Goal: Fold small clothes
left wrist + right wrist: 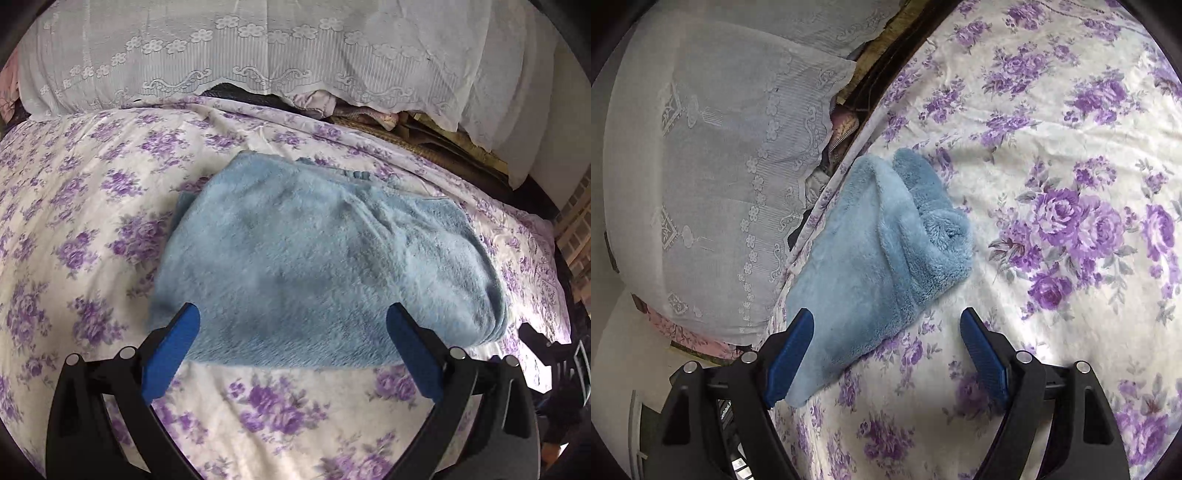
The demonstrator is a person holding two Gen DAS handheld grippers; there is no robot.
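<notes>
Fleece garment point(325, 266), pale blue, lies folded on bedsheet point(74, 221).

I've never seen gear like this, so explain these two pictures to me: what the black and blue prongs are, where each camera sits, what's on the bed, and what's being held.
No robot here: a person holds a two-finger claw in each hand, each carrying a fisheye camera that looks along its fingers. One picture comes from the left claw, the other from the right claw. The blue prongs are the fingers. A fluffy blue garment, partly folded, lies on a purple-flowered bedsheet; white lace fabric hangs behind. Both claws are open and hold nothing.
</notes>
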